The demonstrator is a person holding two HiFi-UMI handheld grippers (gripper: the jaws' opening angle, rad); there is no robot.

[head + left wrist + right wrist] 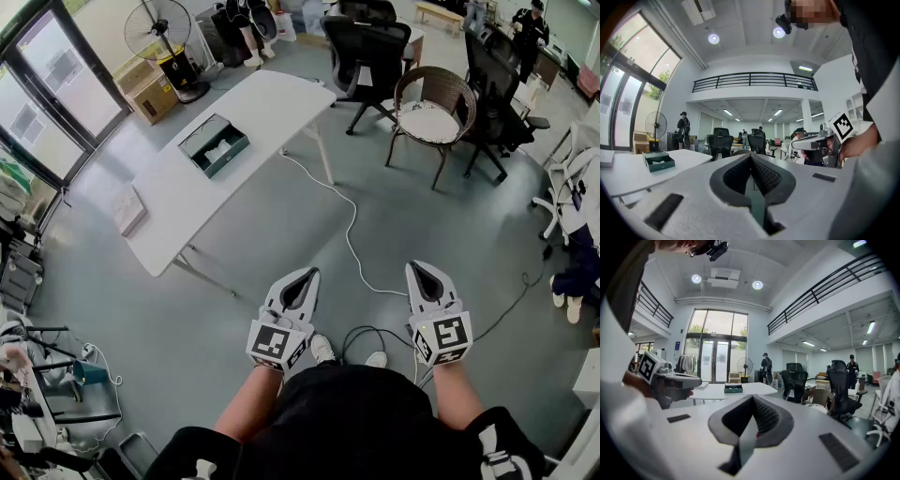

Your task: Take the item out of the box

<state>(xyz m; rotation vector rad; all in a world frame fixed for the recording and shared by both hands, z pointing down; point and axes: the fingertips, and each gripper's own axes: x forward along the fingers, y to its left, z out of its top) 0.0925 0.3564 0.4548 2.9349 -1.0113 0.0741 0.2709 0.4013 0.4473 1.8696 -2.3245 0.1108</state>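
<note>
The box [214,143] lies open on the white table [281,98], against the table's left long edge, about midway along it. Its item [222,150], a pale object, sits inside.

**Step in hand:** approach. By the look of it, extraction has not begun. The left gripper [302,279] and right gripper [419,274] are held close to the body, well apart from the table, with open floor between. Both sets of jaws are pressed together with nothing between them.

**Next move calls for:**
1. Closing the gap to the table.
2. Parting the jaws of one gripper.
3. Descending into the box from above onto the item. The other gripper may need to steady the box.

**View comparison:**
- The head view alone shows the box interior and the item.
- The left gripper view shows the box [658,161] side-on only, and the right gripper view likewise [733,388].
- The gripper views confirm the jaw state directly.
</note>
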